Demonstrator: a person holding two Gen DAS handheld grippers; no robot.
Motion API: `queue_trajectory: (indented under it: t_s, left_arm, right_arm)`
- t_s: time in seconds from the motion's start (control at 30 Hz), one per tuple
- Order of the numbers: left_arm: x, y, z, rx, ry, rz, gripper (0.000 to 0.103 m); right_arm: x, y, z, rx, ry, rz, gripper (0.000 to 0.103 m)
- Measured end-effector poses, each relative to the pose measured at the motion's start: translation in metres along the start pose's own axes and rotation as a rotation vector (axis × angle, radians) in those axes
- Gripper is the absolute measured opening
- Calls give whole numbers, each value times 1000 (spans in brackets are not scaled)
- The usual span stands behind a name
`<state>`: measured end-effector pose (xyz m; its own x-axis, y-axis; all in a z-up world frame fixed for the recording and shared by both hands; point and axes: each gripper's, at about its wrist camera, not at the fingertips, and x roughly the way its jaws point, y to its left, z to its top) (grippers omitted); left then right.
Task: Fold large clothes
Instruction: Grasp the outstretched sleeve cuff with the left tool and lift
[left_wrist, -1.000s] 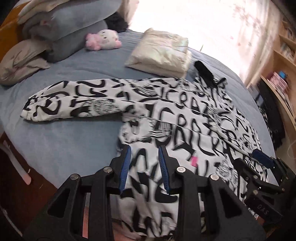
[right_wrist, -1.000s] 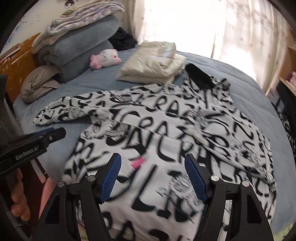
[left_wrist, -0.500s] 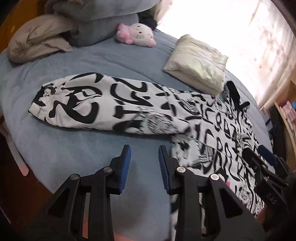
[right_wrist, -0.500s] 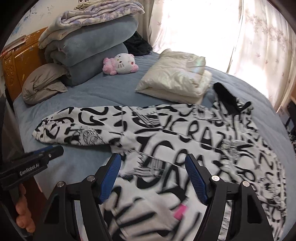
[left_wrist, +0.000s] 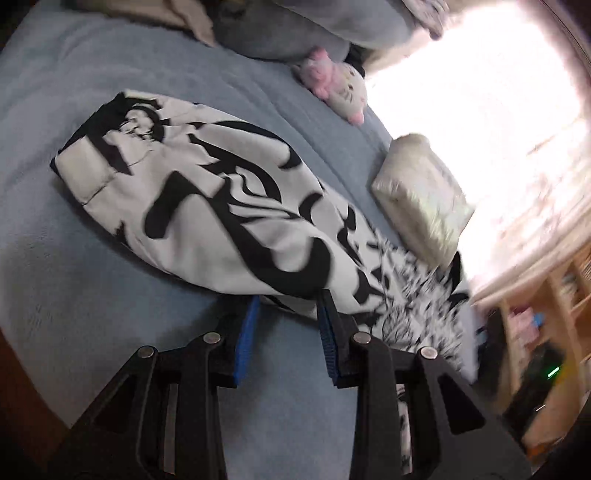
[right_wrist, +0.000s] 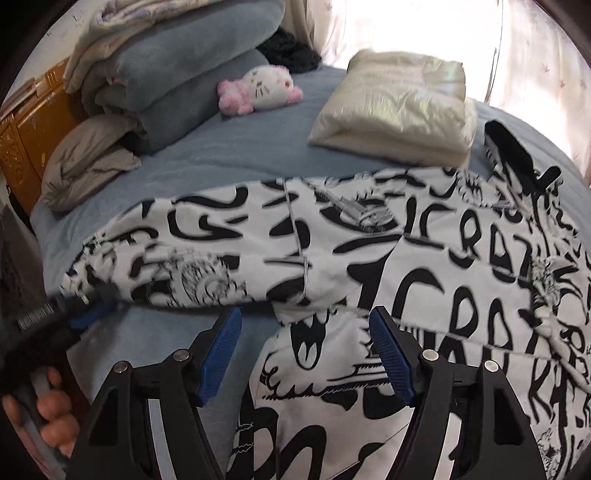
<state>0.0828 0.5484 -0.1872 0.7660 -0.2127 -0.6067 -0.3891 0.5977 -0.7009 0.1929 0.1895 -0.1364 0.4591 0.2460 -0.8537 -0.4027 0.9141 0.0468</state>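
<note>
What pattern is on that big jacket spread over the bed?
The jacket is white with bold black graffiti-style lettering and doodles, clearest in the right wrist view.

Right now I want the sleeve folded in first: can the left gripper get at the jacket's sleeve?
Probably yes. The left gripper sits open at the near edge of the sleeve, which lies flat on the bed with nothing between them.
</note>
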Motion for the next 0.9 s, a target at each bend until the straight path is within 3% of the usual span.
queue_trajectory:
  t_s: [0.17, 0.33, 0.5, 0.6, 0.9]
  left_arm:
    - [8, 30, 11, -124, -17, -105, 29]
    - [2, 34, 9, -146, -51, -170, 34]
    - [-15, 40, 4, -174, -95, -255, 70]
    - [-15, 47, 8, -213, -95, -238, 72]
    - [-1, 49, 20, -229, -76, -51, 72]
  right_arm:
    - [17, -5, -14, 2, 34, -1, 73]
    - [22, -20, -20, 26, 64, 11, 73]
    - [17, -27, -20, 53, 58, 22, 73]
    - [18, -29, -21, 58, 64, 35, 73]
    - [26, -28, -20, 71, 75, 43, 73]
